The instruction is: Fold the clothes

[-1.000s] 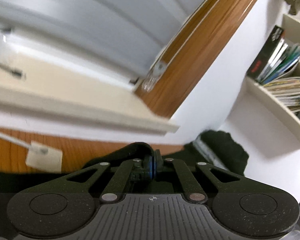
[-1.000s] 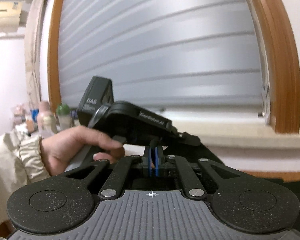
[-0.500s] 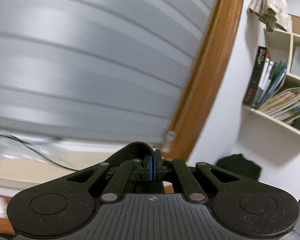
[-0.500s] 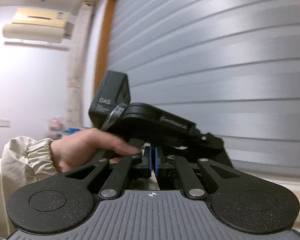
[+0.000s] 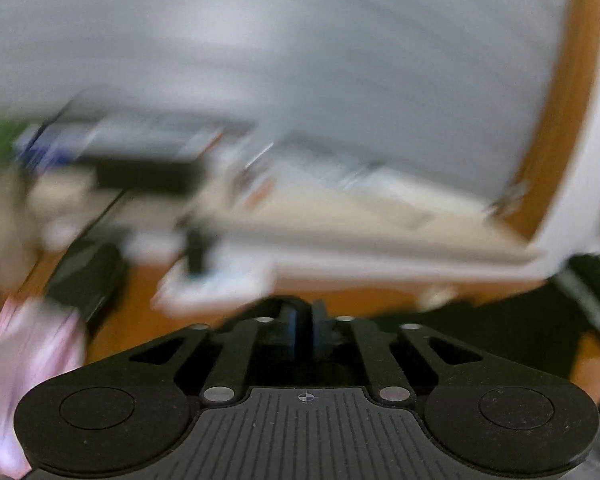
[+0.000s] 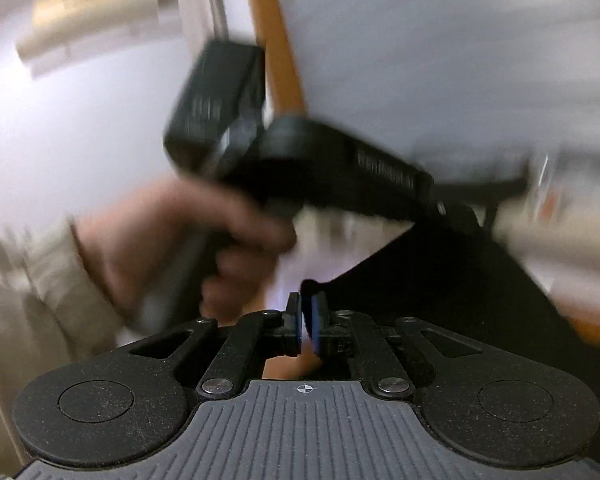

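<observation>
Black fabric garment (image 6: 440,280) hangs in the air, stretched between your two tools, well clear of any surface. The grey slatted window blind (image 5: 300,60) fills most of the left view, but half a second ago that camera pointed higher up it. It has now dropped toward the pale window sill (image 5: 380,216) and the clutter on it. Both views are heavily smeared, so you are swinging fast. My judgement is that the garment is being carried or shaken out, with no fold laid down at this moment.

Your hand (image 6: 188,240), in a beige sleeve (image 6: 40,280), grips the left gripper (image 5: 304,332). Its blue pads are pressed together, and the right view shows the cloth running from its tip, so it appears to be pinching an edge. The right gripper (image 6: 307,320) pinches a corner of the same cloth.

Pink cloth (image 5: 28,380) shows at lower left, too blurred to tell what it is. No container can be made out.
</observation>
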The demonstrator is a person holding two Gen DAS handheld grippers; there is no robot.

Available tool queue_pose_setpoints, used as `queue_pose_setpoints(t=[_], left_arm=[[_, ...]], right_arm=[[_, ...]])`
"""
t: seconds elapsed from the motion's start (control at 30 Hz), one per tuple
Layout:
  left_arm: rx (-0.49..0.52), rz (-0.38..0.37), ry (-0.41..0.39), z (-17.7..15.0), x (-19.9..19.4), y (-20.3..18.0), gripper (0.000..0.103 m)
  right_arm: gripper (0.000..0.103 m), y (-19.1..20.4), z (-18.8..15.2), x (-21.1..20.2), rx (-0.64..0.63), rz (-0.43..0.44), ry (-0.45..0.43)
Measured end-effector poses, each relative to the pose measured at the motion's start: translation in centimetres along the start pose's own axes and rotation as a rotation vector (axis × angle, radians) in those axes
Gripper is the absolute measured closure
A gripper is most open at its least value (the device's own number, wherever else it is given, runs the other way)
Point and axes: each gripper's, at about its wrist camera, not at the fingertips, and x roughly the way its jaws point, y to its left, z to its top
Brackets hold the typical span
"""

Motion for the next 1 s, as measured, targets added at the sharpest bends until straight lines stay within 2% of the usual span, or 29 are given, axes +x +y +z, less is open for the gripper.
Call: queue_pose_setpoints(t=[0.07,0.13,0.2,0.27,0.3,0.33,0.47,0.6,0.67,0.7,0.73,0.77,0.8,0.9,0.93,1.0], left_arm=[[-0.035,0.037,0.026,-1.8,0.0,2.8,0.085],[-0.061,0.053,0.019,-2.5,-0.6,4.6,0.085],[-0.085,0.058,0.001,-2.6,-1.3,5.6,0.085],[-0.103,0.054,-0.016,-2.3,-1.4,5.8,0.066],[-0.107,0.051,-0.026,-2.0,-1.3,5.7,0.049],[-0.113,0.042,-0.034,-1.7,-0.9,5.4,0.045],[-0.143,-0.006,-0.027,-1.2,2.4,4.8,0.045],[-0.118,0.033,0.013,-1.4,6.2,4.2,0.045],[-0.096,0.058,0.033,-1.4,7.4,3.8,0.055],[-0.079,0.066,0.041,-1.4,7.7,3.6,0.066],[-0.058,0.068,0.047,-1.4,7.9,3.3,0.087],[-0.036,0.07,0.053,-1.5,8.0,3.1,0.095],[-0.017,0.074,0.048,-1.3,7.7,2.8,0.098],[-0.005,0.067,-0.04,-0.4,4.6,2.7,0.097],[-0.012,0.072,-0.072,0.0,3.4,2.8,0.092],[0.005,0.174,-0.074,0.4,2.8,2.6,0.082]], right_arm=[[0.08,-0.5,-0.7,0.2,-0.013,-0.015,0.038],[0.071,-1.0,-1.4,0.3,-0.027,-0.029,0.077],[0.07,-1.6,-2.1,0.5,-0.04,-0.044,0.115],[0.069,-2.1,-2.8,0.7,-0.054,-0.058,0.153],[0.069,-2.3,-3.2,0.8,-0.06,-0.066,0.172],[0.068,-2.6,-3.6,0.9,-0.067,-0.073,0.191],[0.068,-4.1,-5.2,1.1,-0.086,-0.115,0.271],[0.068,-5.6,-7.1,0.9,-0.1,-0.138,0.341],[0.068,-6.2,-7.9,0.9,-0.102,-0.146,0.357],[0.068,-6.6,-8.2,0.9,-0.101,-0.149,0.365],[0.068,-6.9,-8.5,0.9,-0.093,-0.143,0.368],[0.067,-7.1,-8.7,1.1,-0.085,-0.139,0.365],[0.067,-7.4,-8.8,1.4,-0.078,-0.136,0.361],[0.066,-7.2,-9.0,1.2,-0.077,-0.123,0.344],[0.064,-7.1,-9.0,1.2,-0.08,-0.119,0.339],[0.056,-6.8,-9.0,1.3,-0.088,-0.111,0.335]])
